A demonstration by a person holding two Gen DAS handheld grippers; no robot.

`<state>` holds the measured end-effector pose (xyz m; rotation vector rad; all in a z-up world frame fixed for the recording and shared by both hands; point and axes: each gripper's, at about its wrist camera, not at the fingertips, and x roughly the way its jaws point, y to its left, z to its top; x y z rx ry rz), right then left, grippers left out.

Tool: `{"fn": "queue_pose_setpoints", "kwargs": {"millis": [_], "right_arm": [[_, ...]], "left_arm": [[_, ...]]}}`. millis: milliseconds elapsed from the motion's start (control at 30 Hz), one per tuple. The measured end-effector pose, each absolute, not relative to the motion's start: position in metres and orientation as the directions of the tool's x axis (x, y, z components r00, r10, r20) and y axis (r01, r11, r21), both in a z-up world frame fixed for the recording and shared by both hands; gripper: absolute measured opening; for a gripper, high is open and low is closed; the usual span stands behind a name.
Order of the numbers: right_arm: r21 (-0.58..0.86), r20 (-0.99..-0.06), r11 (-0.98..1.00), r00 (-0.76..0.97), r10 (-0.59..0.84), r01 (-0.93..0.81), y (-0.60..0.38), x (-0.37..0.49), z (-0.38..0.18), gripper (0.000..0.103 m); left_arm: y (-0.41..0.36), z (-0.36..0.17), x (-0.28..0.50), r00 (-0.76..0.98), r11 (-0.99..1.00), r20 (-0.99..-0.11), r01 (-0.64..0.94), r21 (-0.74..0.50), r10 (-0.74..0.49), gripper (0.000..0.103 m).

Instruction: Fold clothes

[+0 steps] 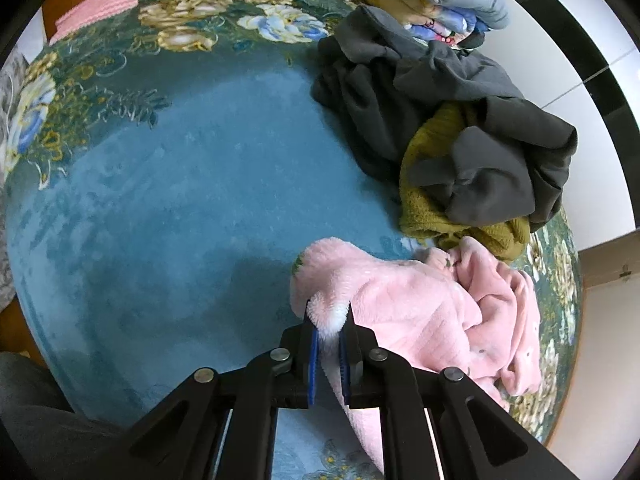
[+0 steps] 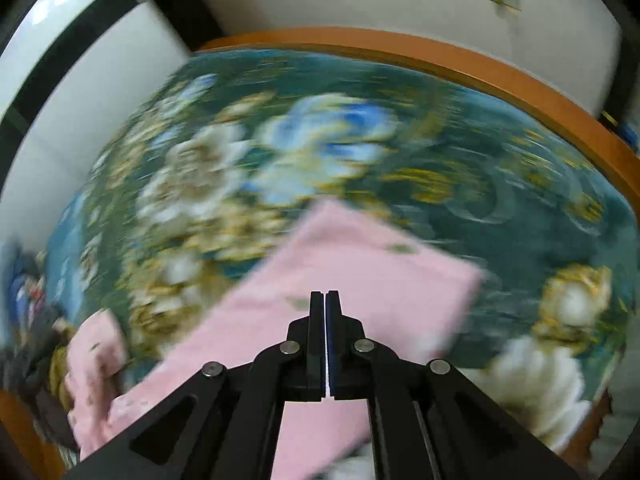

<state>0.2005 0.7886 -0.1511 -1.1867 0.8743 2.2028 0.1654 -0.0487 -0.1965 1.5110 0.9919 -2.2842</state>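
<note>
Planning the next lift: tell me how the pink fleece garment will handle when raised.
Probably floppy: the pink fleece garment lies in soft crumpled folds beside the left gripper pinching its edge. Likely light and plush, so it should sag rather than slip.

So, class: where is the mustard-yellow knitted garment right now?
In the left wrist view, the mustard-yellow knitted garment lies on the right side of the blue floral rug, tangled under the dark grey clothes, just beyond the pink fleece garment.

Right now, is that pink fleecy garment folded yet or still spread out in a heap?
Not folded. The pink fleecy garment lies bunched and creased on the blue carpet, one fluffy edge pinched in the left gripper.
</note>
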Motion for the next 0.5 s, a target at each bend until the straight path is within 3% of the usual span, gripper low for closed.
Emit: {"fn": "queue_pose_setpoints", "kwargs": {"millis": [133, 200, 233, 267, 400, 500], "right_arm": [[0.331, -0.826, -0.814, -0.564, -0.005, -0.478, 0.712, 0.136, -0.134, 0.004], [0.337, -0.819, -0.873, -0.568, -0.086, -0.353, 0.664, 0.102, -0.129, 0.029], [0.334, -0.818, -0.900, -0.560, -0.129, -0.281, 0.636, 0.085, -0.128, 0.049], [0.327, -0.818, -0.925, -0.549, -0.173, -0.194, 0.604, 0.067, -0.128, 0.054], [0.280, -0.842, -0.959, -0.470, -0.265, 0.038, 0.503, 0.023, -0.142, 0.055], [0.296, -0.852, -0.950, -0.423, -0.308, 0.095, 0.459, 0.003, -0.156, 0.055]], "left_arm": [[-0.052, -0.198, 0.165, -0.452, -0.732, -0.872, 0.526, -0.432, 0.190, 0.010], [-0.054, -0.200, 0.165, -0.454, -0.720, -0.868, 0.532, -0.446, 0.201, 0.010], [-0.055, -0.201, 0.166, -0.455, -0.711, -0.866, 0.538, -0.452, 0.207, 0.010], [-0.056, -0.203, 0.166, -0.456, -0.704, -0.865, 0.543, -0.459, 0.212, 0.010], [-0.059, -0.208, 0.163, -0.456, -0.694, -0.863, 0.550, -0.465, 0.217, 0.010], [-0.061, -0.210, 0.161, -0.474, -0.688, -0.852, 0.543, -0.482, 0.223, 0.010]]}}
